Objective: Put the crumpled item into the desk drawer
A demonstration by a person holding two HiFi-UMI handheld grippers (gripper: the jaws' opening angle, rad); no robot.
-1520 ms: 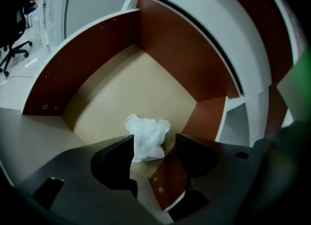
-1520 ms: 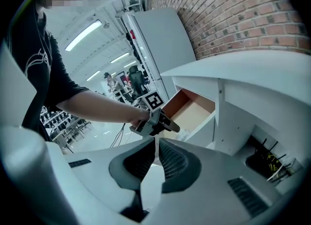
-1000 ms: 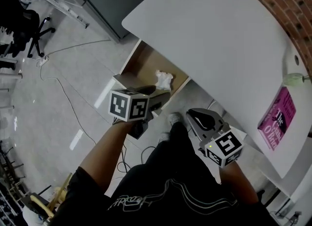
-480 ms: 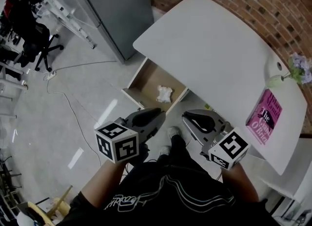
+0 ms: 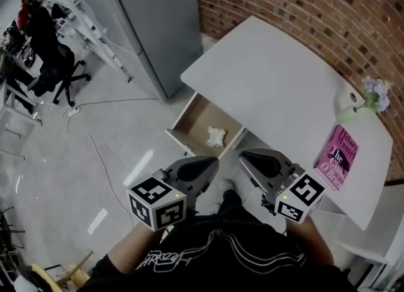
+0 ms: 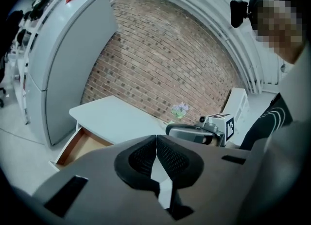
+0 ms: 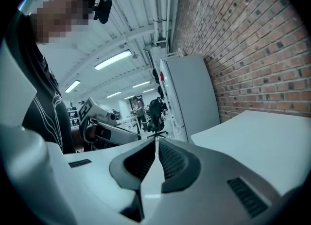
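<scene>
The crumpled white item (image 5: 216,136) lies inside the open wooden drawer (image 5: 191,116) under the white desk (image 5: 278,89). My left gripper (image 5: 211,161) hovers in front of my body, short of the drawer's front edge, shut with nothing between its pads (image 6: 156,136). Beside it at the same height, my right gripper (image 5: 243,156) is also shut and empty (image 7: 156,141). In the left gripper view the drawer (image 6: 80,146) shows at lower left, its contents hidden by the gripper body.
A pink book (image 5: 336,158) and a small vase of flowers (image 5: 372,92) sit at the desk's right end. A tall grey cabinet (image 5: 158,19) stands left of the desk against the brick wall. A cable (image 5: 95,139) trails over the floor, near an office chair (image 5: 60,64).
My left gripper has pulled back from over the drawer toward my body and closed its jaws. The crumpled item stays in the drawer. The right gripper has barely moved.
</scene>
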